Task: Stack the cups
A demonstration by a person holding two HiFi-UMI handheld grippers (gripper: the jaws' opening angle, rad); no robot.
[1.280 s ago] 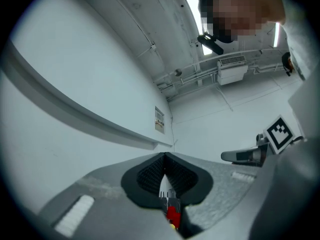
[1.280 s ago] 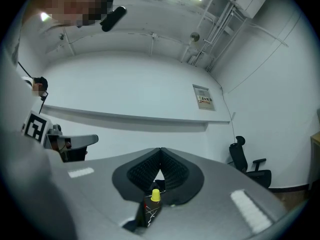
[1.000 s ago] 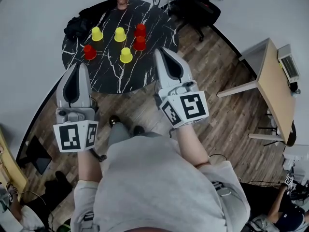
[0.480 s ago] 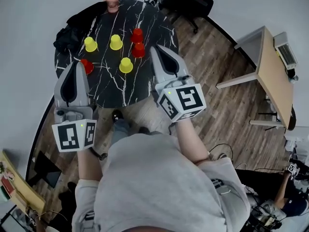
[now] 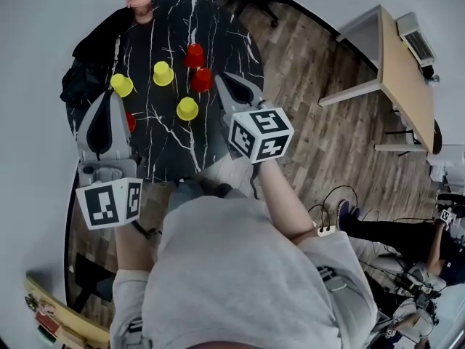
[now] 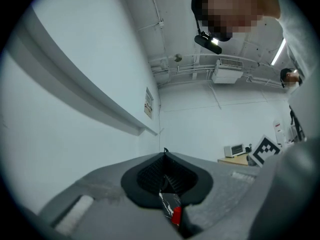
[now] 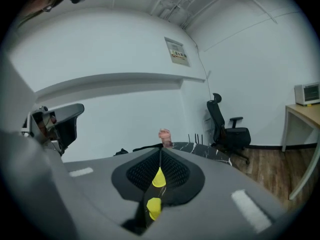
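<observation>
Left gripper (image 5: 110, 97) and right gripper (image 5: 220, 77) overhang table (image 5: 167, 147) edges (fingers (image 7: 175, 174) together).

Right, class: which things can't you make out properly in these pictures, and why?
- One red cup: head view, mostly behind the left gripper.
- Pink thing at the table's far edge: head view, too small to identify.
- Dark heap at its left edge: same view, unidentifiable.
- Table, left gripper view: only a sliver between its shut fingers.
</observation>
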